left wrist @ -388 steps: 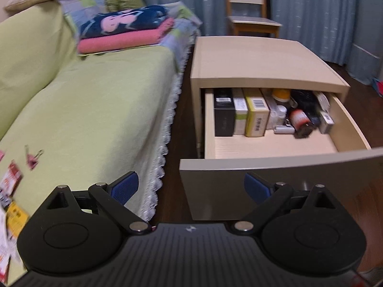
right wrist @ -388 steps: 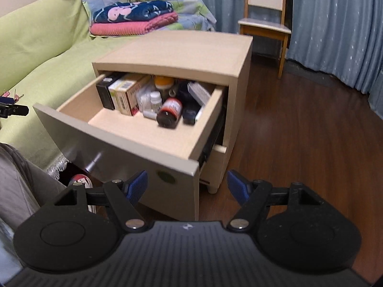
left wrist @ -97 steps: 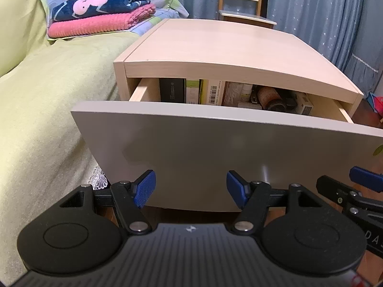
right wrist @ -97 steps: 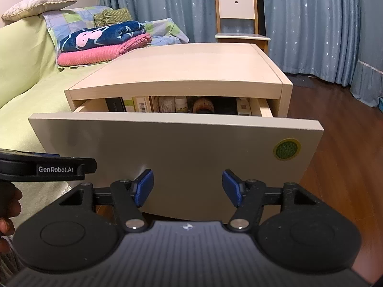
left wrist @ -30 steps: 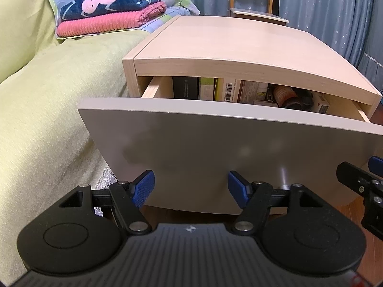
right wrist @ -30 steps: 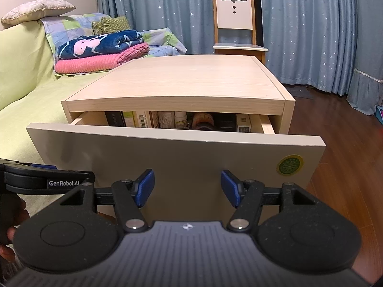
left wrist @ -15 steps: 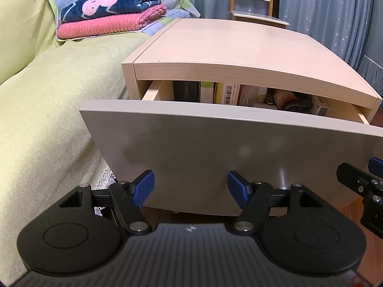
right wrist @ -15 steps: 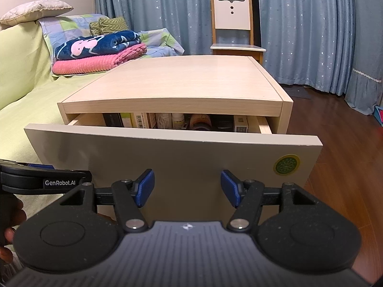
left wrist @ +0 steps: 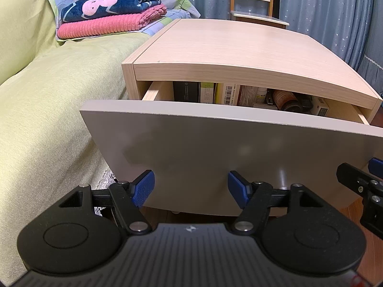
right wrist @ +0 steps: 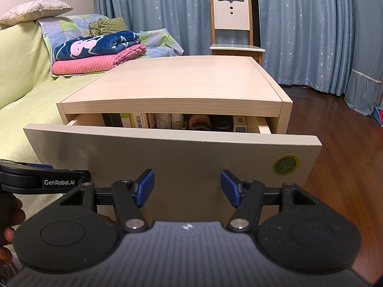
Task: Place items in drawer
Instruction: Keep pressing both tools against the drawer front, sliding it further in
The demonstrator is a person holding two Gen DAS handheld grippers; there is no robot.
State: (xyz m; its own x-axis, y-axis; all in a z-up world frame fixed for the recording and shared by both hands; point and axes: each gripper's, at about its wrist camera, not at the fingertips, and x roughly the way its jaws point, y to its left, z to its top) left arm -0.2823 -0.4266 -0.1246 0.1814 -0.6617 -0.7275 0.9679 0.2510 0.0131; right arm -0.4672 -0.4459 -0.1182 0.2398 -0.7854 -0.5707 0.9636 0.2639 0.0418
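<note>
Both grippers are spread wide and carry nothing: the left gripper (left wrist: 191,187) and the right gripper (right wrist: 187,187) face the front panel (right wrist: 172,165) of the drawer (left wrist: 239,148), close to it; contact cannot be confirmed. The drawer stands partly pulled out of the nightstand (right wrist: 177,83), beside the bed (left wrist: 47,95).

Stored items sit upright at the rear: boxes (right wrist: 130,120), a small white bottle (right wrist: 177,120) and a dark jar (right wrist: 199,122). They look light and rigid.

The front panel is a flat, smooth, matt board, slightly curved, with no handle visible and a round green sticker (right wrist: 285,164) at its right. It should be stiff and slide on rails. Judged handling: press flat against the panel centre, evenly on both sides, to avoid skewing. Smooth laminate gives the blue ribbed pads (left wrist: 143,187) little friction for pinching.
</note>
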